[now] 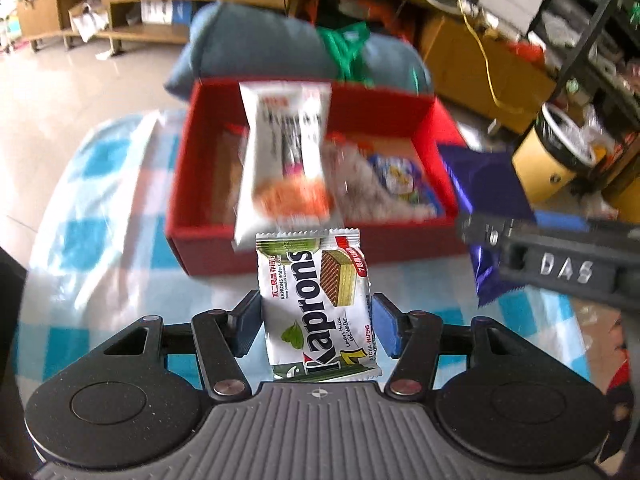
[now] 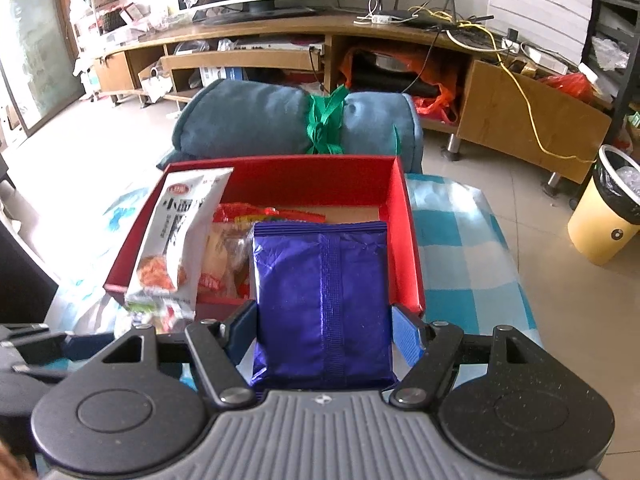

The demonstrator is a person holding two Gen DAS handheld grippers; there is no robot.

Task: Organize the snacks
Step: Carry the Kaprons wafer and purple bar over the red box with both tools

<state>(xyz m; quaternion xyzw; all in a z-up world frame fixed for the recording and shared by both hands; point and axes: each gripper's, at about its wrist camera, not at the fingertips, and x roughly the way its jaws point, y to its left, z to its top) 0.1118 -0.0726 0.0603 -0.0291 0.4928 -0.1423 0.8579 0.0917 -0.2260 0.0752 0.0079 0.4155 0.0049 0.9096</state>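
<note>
Two snack packets in hand at the red box

Left wrist view: the left gripper (image 1: 318,326) has one Kaprons wafer packet (image 1: 318,304) between its pads, right pad just clear; one white packet (image 1: 285,160) blurs above the red box (image 1: 208,248); the wafers could slip out short of it.
Right wrist view: the right gripper (image 2: 324,330) clamps one purple packet (image 2: 322,304) near the box's right wall; it may snag there.

We see the box (image 2: 404,240) on the desk (image 2: 460,264), snack packets (image 2: 228,256) in it, a rolled blanket (image 2: 256,120) behind.
</note>
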